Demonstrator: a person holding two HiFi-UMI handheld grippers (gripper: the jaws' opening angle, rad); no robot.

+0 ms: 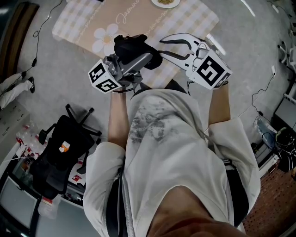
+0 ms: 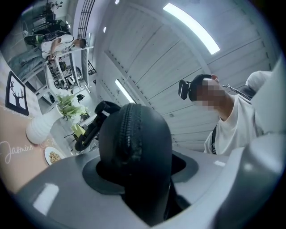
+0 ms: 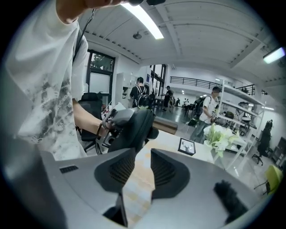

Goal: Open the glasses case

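Note:
The black zippered glasses case is held up in front of the person's chest, over the table's near edge. My left gripper is shut on it, its jaws clamped across the case's body. In the left gripper view the case stands between the jaws with its zipper seam facing the camera. My right gripper is just to the right of the case, pointing at it, open with nothing between its pads. In the right gripper view the jaws stand apart, and the case lies a little beyond them.
The table with a checked cloth and daisy print lies ahead, with a plate at its far edge. A black office chair stands at lower left. A white vase of flowers and a small picture frame stand on the table.

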